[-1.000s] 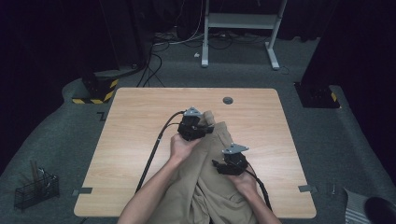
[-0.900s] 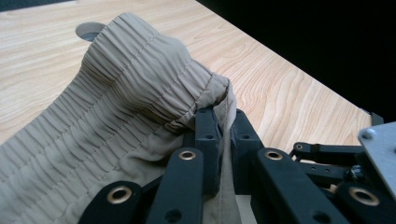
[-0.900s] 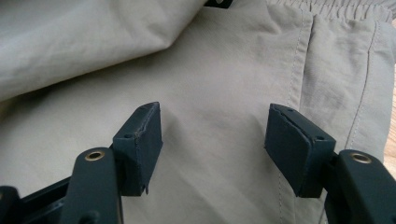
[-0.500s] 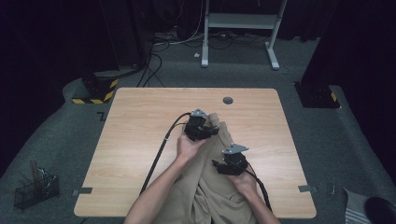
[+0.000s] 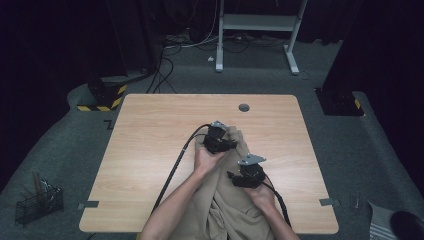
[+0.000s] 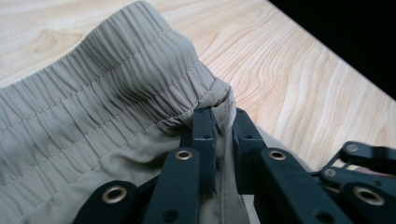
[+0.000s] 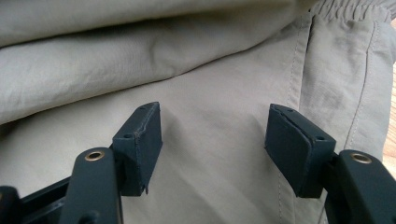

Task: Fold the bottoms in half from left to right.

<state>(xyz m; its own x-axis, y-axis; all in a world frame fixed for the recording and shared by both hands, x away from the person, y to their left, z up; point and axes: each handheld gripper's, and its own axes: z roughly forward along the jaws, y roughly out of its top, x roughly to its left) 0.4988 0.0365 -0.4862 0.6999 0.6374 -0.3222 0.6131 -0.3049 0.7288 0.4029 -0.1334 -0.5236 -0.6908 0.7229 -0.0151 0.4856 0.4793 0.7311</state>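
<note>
A wire basket (image 5: 37, 205) sits on the floor off the table's (image 5: 150, 130) left edge. The left gripper (image 5: 218, 138) pinches the elastic waistband of the beige trousers (image 5: 235, 200) — its 2 jaws clamped on a fold near the table's middle. The right gripper (image 5: 248, 172) hovers over the flat cloth, jaws spread wide. A grommet hole (image 5: 244, 107) lies beyond.
</note>
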